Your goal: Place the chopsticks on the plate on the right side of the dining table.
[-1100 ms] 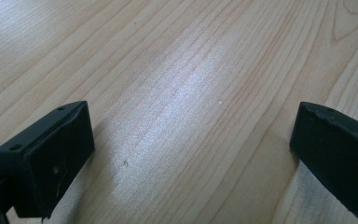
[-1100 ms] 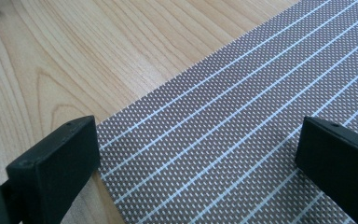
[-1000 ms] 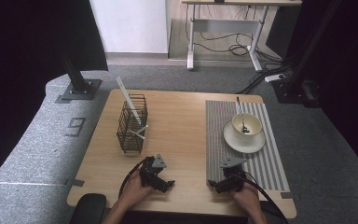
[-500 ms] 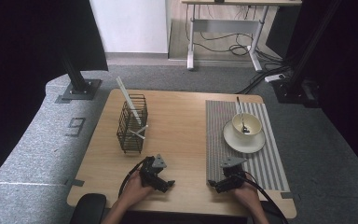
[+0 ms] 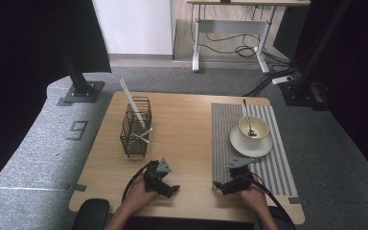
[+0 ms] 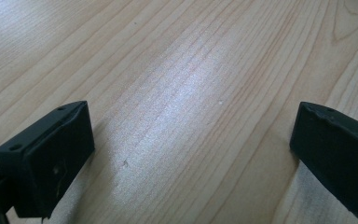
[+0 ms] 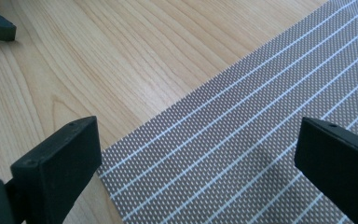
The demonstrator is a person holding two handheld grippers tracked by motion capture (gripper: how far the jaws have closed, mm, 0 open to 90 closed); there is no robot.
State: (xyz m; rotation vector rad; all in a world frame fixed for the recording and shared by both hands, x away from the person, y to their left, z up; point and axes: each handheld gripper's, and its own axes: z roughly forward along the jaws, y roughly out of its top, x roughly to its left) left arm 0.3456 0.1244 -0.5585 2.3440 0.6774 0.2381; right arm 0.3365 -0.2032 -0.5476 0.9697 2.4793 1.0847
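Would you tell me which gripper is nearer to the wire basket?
Left. The left gripper rests just in front of the wire basket; the right gripper sits farther right, at the striped placemat's near edge.

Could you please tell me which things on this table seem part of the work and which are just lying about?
Likely in play: left claw, open; right claw, open; striped placemat.

Lying about: cup, saucer, spoon, wire basket.

Counter layout, high view.
Wire basket [image 5: 135,127] at left of counter [image 5: 184,124]; placemat [image 5: 263,158] at right, carrying saucer [image 5: 250,143] with cup [image 5: 253,128] on it, spoon [image 5: 247,117] in cup.
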